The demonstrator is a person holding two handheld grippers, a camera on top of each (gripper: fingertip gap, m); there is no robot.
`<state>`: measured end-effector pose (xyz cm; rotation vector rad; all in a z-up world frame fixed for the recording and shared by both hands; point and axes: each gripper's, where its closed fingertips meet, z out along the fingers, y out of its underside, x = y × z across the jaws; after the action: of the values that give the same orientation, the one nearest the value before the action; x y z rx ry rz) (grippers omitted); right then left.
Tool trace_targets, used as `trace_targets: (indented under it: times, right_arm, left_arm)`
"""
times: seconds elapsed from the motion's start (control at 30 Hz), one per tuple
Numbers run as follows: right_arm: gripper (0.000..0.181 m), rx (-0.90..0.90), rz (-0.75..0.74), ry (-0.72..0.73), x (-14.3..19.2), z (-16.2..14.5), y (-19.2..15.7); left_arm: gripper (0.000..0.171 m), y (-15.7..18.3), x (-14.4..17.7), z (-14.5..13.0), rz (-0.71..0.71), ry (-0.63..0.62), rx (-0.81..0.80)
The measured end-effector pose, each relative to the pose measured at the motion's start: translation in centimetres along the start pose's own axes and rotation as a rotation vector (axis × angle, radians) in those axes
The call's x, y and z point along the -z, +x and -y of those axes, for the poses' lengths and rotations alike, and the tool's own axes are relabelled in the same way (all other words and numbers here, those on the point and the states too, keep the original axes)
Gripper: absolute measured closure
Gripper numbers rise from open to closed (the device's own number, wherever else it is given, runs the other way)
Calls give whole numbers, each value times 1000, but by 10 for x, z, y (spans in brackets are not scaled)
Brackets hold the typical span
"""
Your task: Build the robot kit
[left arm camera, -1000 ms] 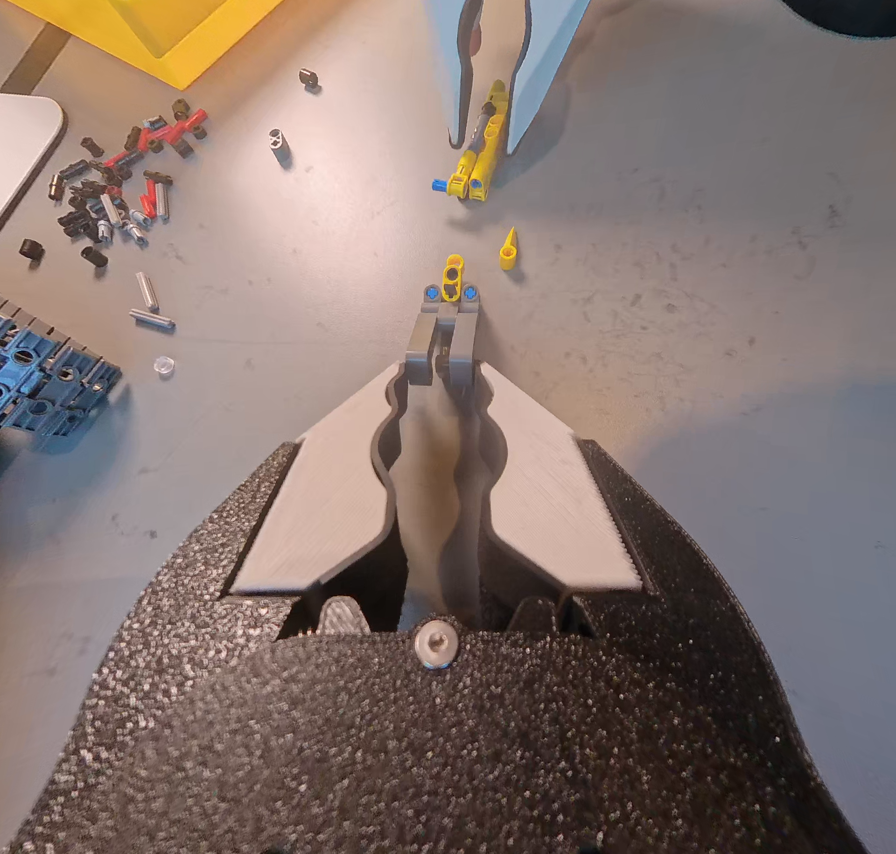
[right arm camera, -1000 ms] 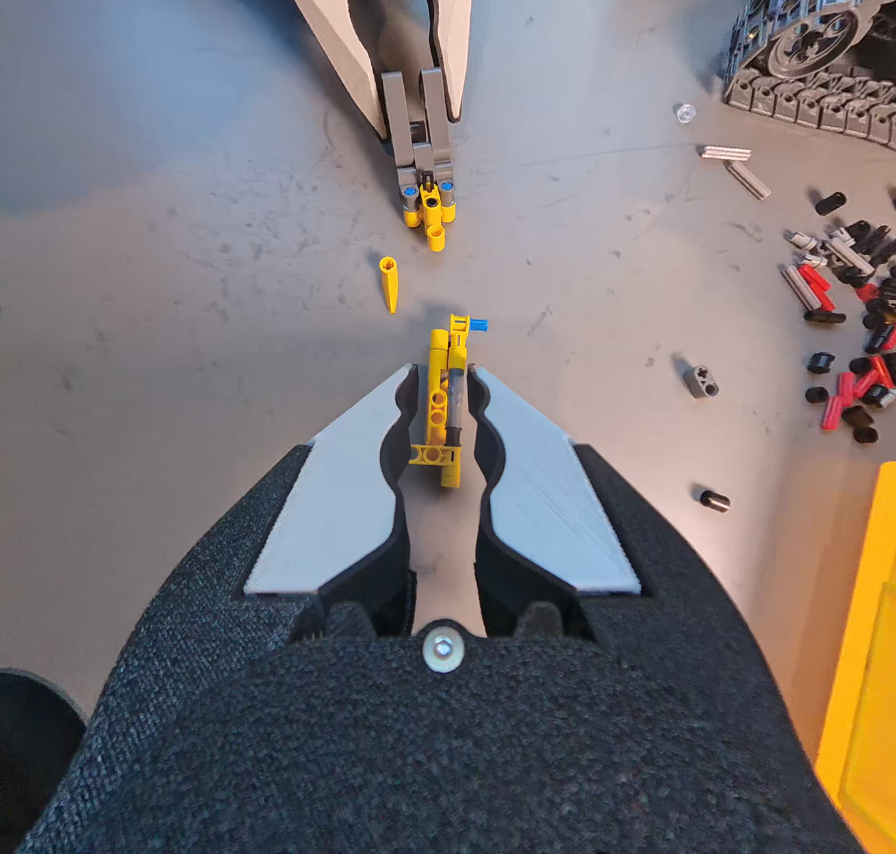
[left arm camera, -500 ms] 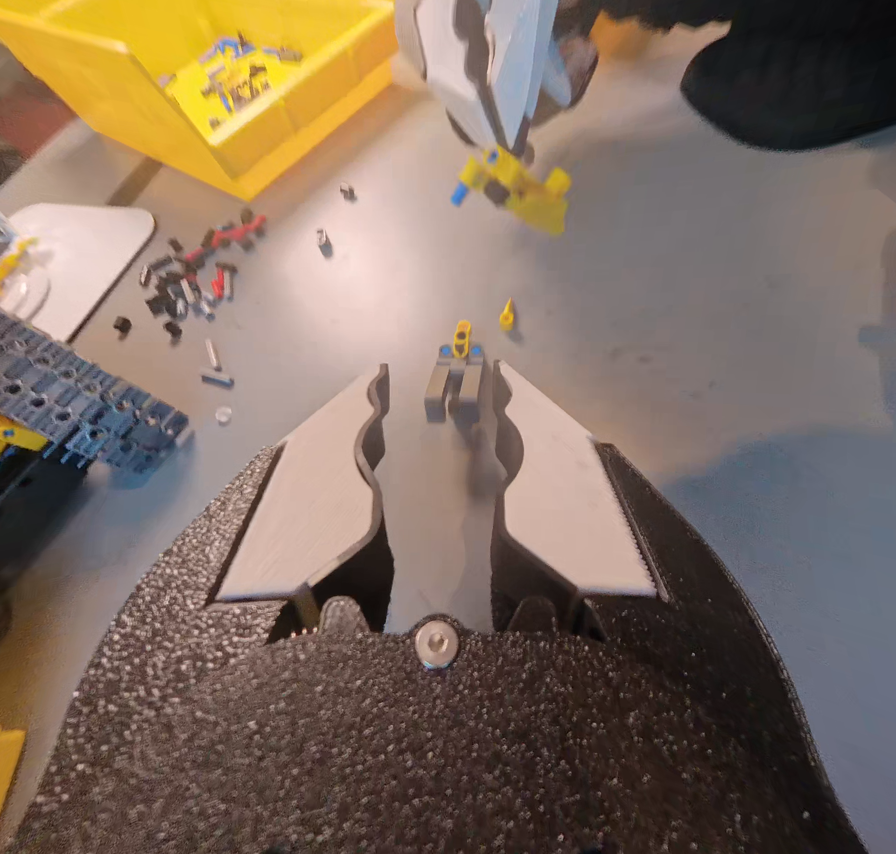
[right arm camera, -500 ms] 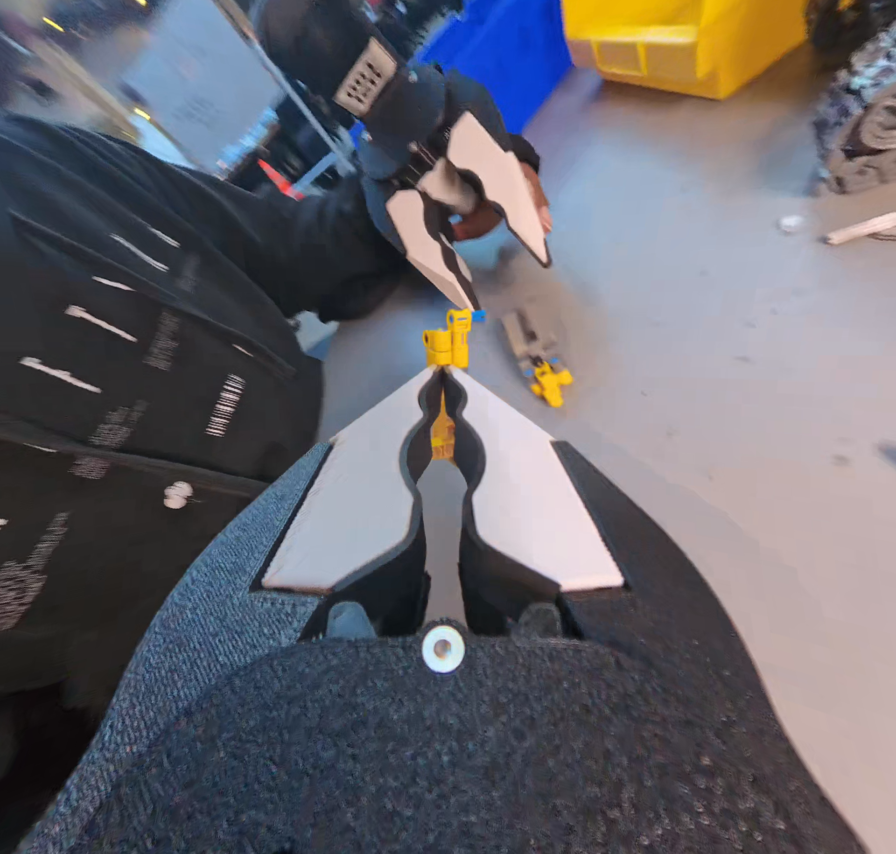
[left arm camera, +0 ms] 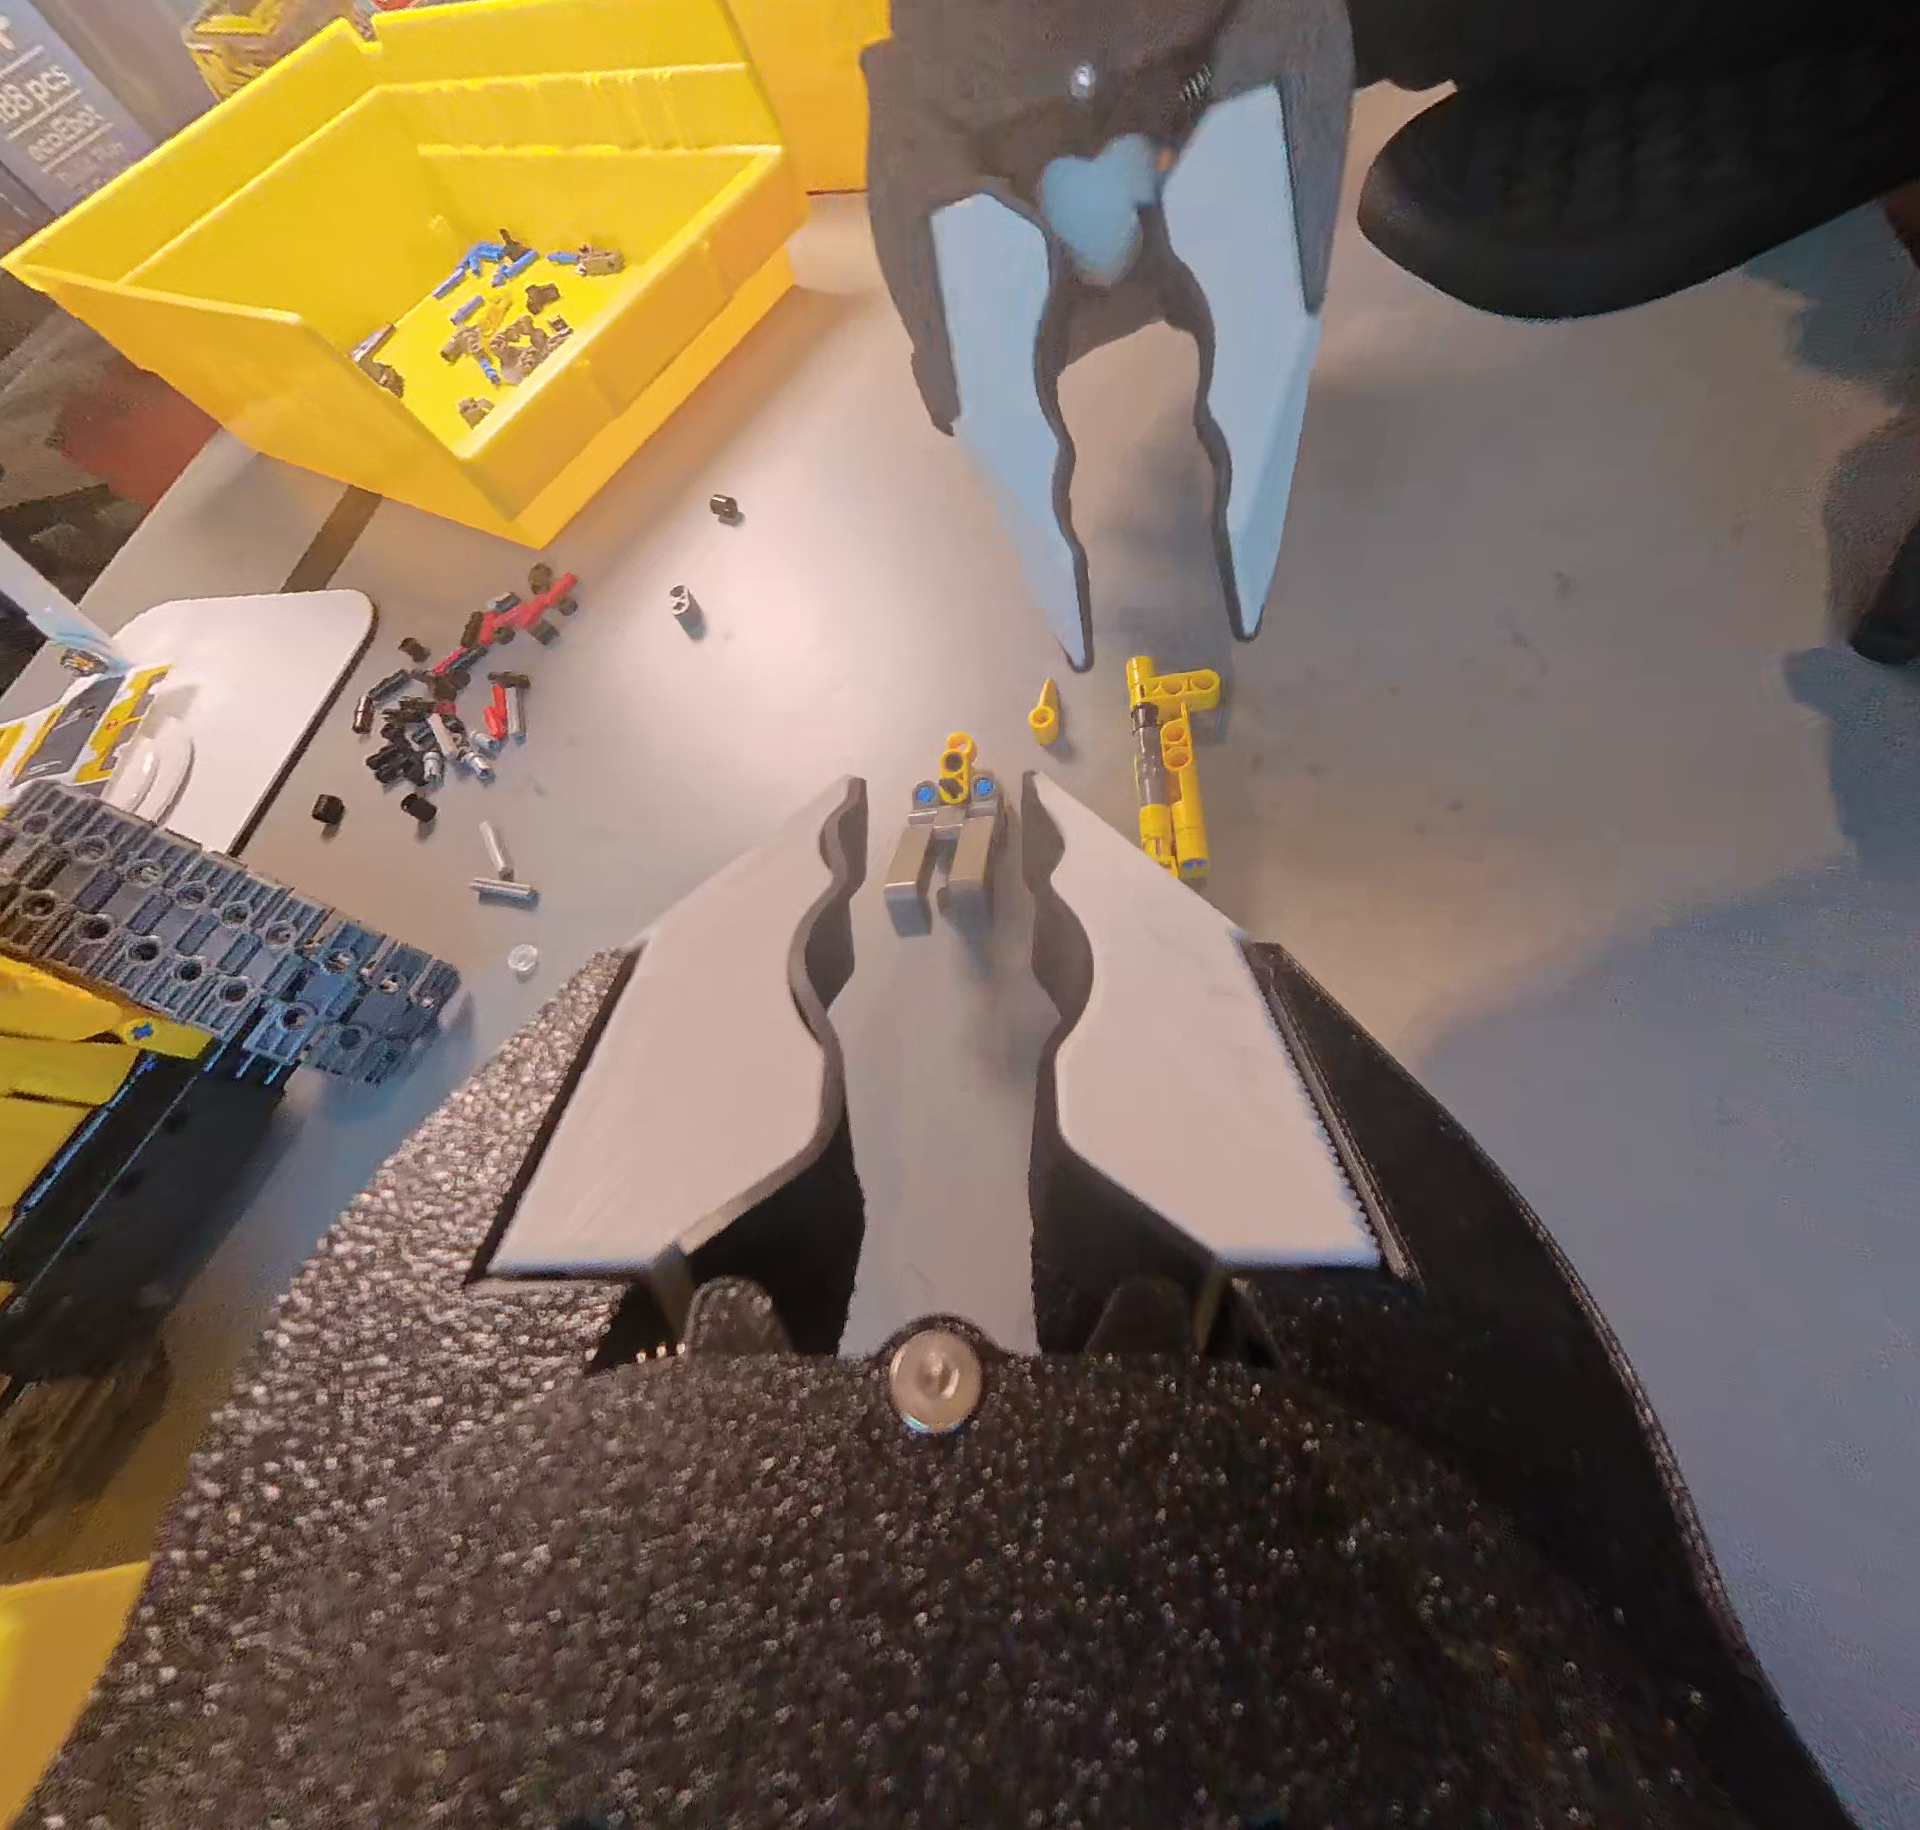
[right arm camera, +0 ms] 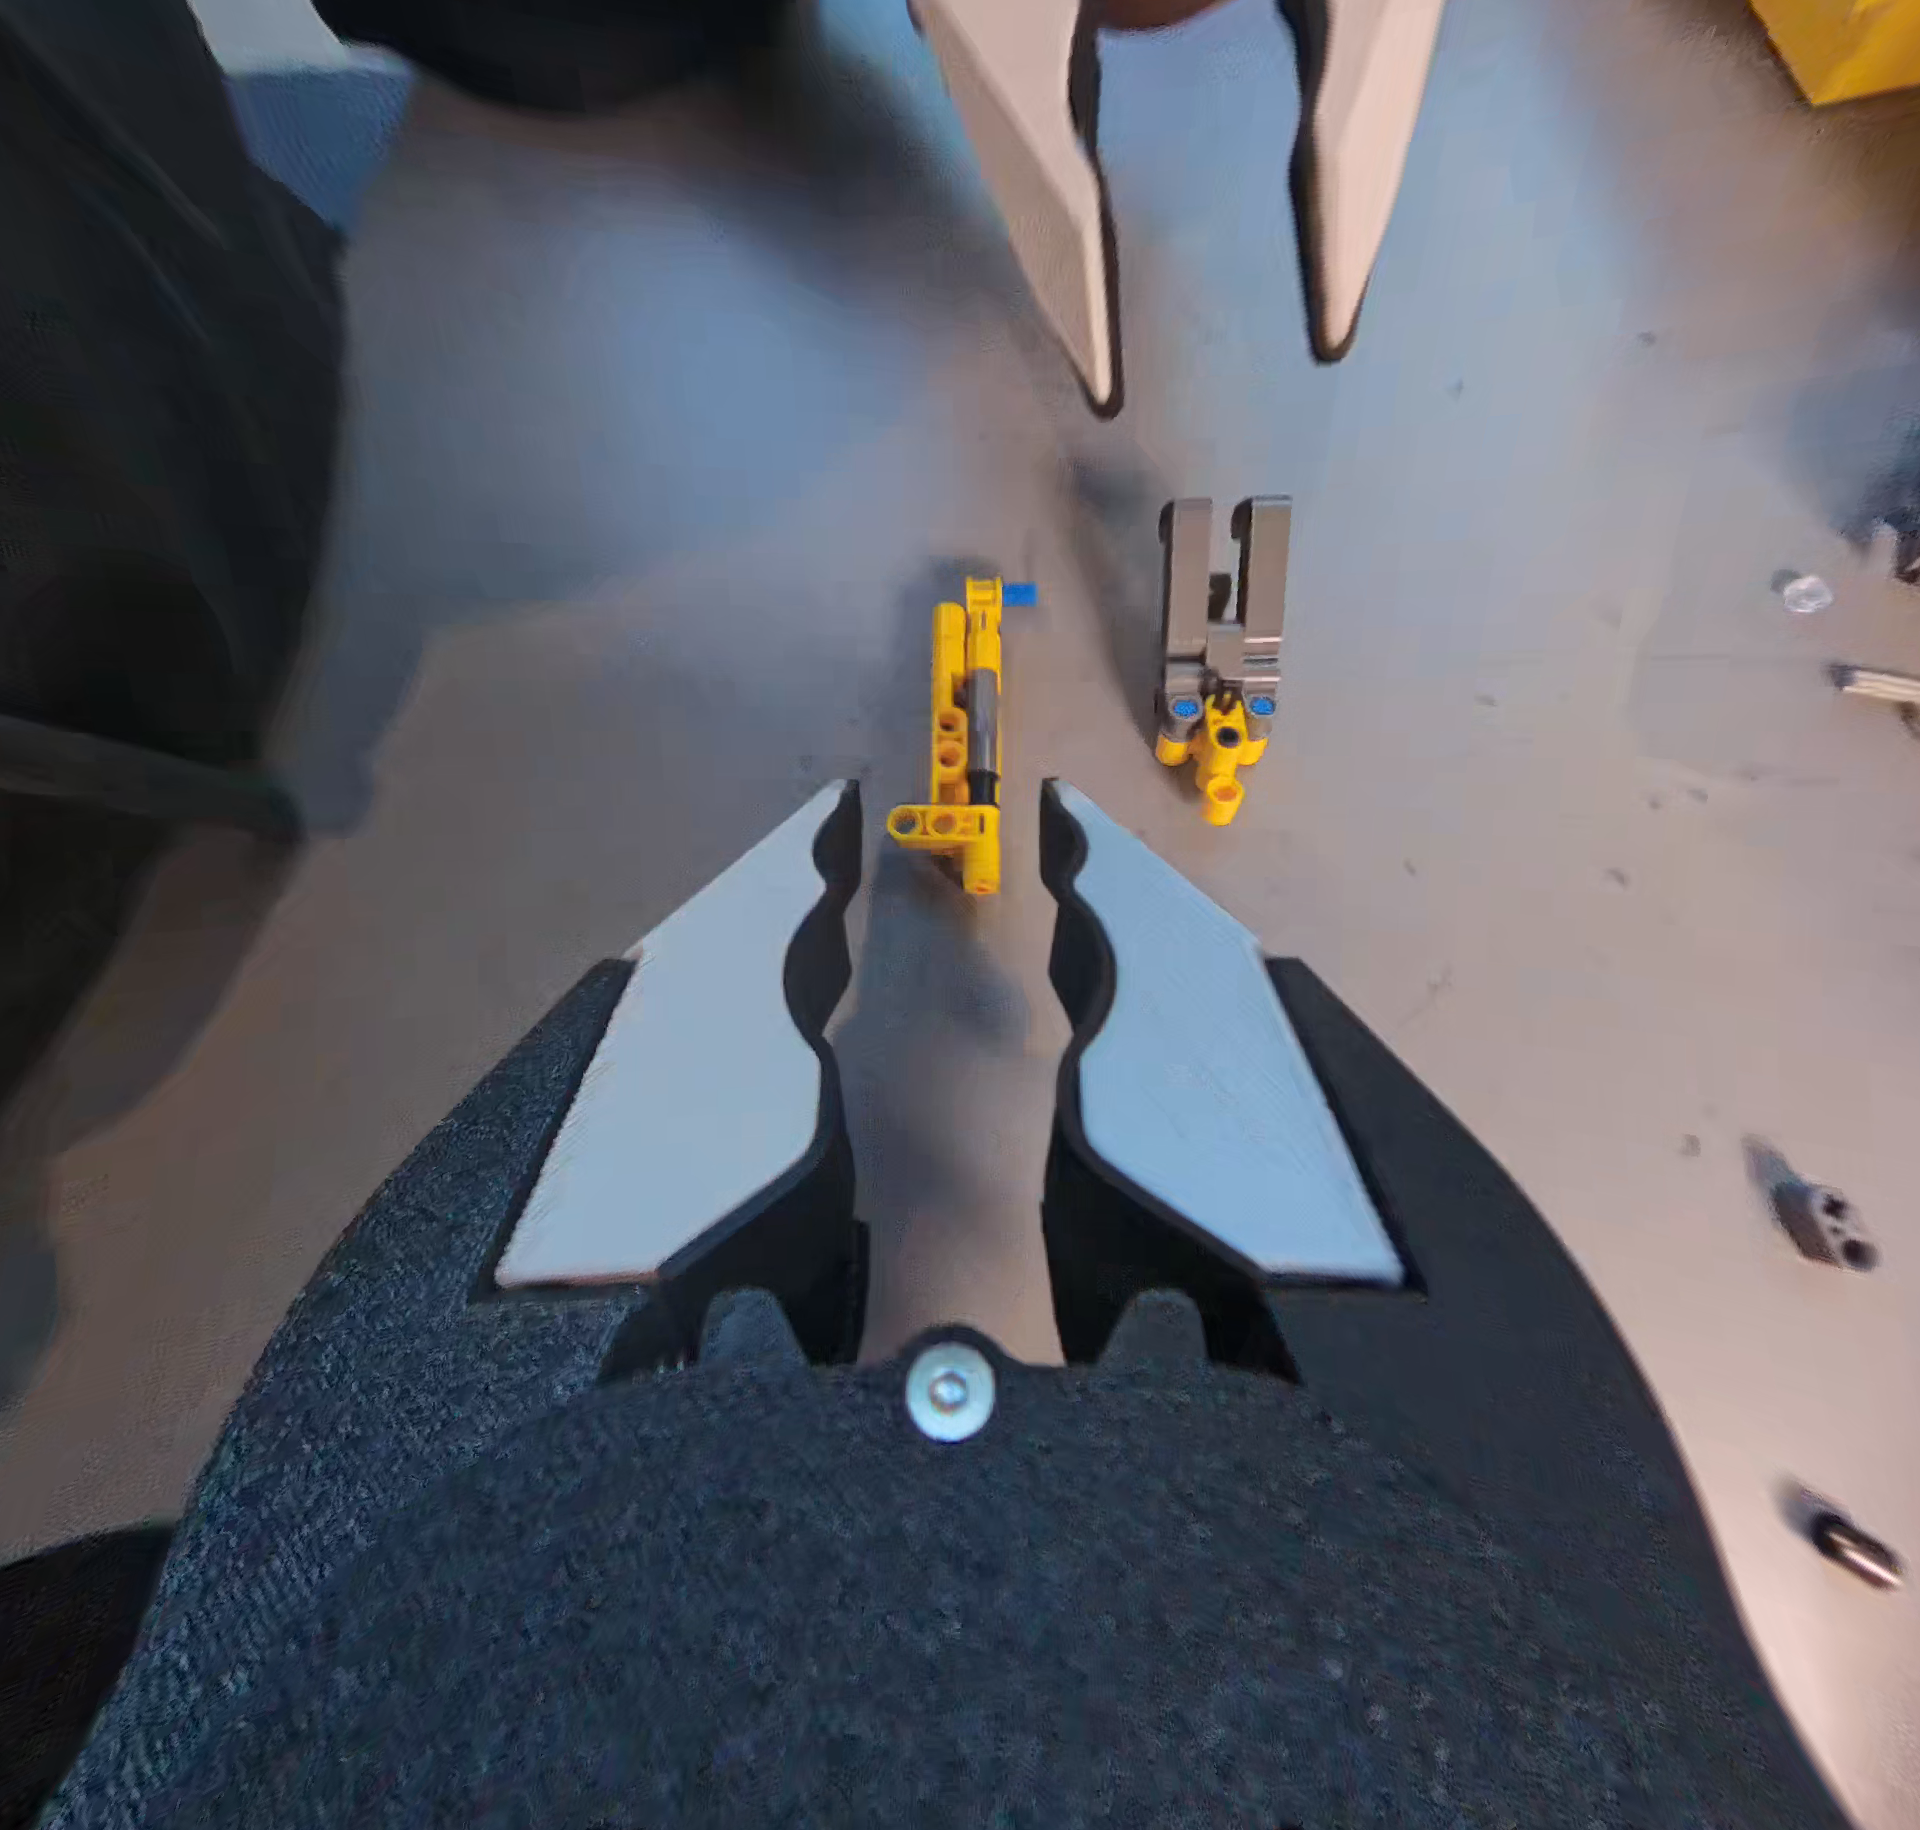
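Note:
My left gripper [left arm camera: 943, 793] is open, and nothing is held. A grey two-armed brick assembly with blue pins and a yellow end [left arm camera: 940, 850] lies on the grey table between and just past its fingertips, with a gap on each side. My right gripper [right arm camera: 951, 793] is open, and a long yellow beam assembly with a dark axle [right arm camera: 961, 741] lies on the table just past its tips, untouched. The yellow assembly also shows in the left wrist view [left arm camera: 1169, 762], right of the grey one. The right gripper [left arm camera: 1164, 637] hovers above it. A small yellow cone piece [left arm camera: 1047, 715] lies between the two assemblies.
Yellow bins [left arm camera: 312, 222] with small parts stand at the back left. A scatter of black, red and grey pins [left arm camera: 447, 710] lies left of centre. A tracked model [left arm camera: 187, 939] and a white board [left arm camera: 260, 679] are at the left. A dark sleeve [left arm camera: 1662, 118] is at the top right. Tip to tip, the grippers are about 8 cm apart. The tracked model [left arm camera: 187, 939] is about 20 cm from my left fingertips.
My left gripper let go of the grey assembly and drew back. My right gripper lifted the yellow assembly, set it down beside the grey one and opened.

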<state>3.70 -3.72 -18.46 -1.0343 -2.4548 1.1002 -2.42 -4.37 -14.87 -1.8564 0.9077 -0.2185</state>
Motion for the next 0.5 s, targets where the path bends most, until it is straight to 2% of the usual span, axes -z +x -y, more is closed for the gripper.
trace_targets:
  times: [0.07,0.13,0.17,0.37,0.43,0.5]
  right_arm:
    - [144,69,-50,-96,-13,-12,4]
    - [156,84,-54,-121,-21,-17,4]
    - [157,66,-36,-109,-21,-16,3]
    - [157,-215,208,191,7,16,-8]
    - [157,-287,258,285,18,26,-6]
    - [157,-340,303,362,27,36,-5]
  left_arm:
    - [144,-1,1,-2,-5,3,9]
    - [144,4,0,-2,-32,4,9]
    - [143,8,0,-2,-51,6,5]
    - [128,43,-2,13,-253,87,58]
    - [129,47,-6,16,-253,99,45]
    - [134,48,-11,11,-224,57,-4]
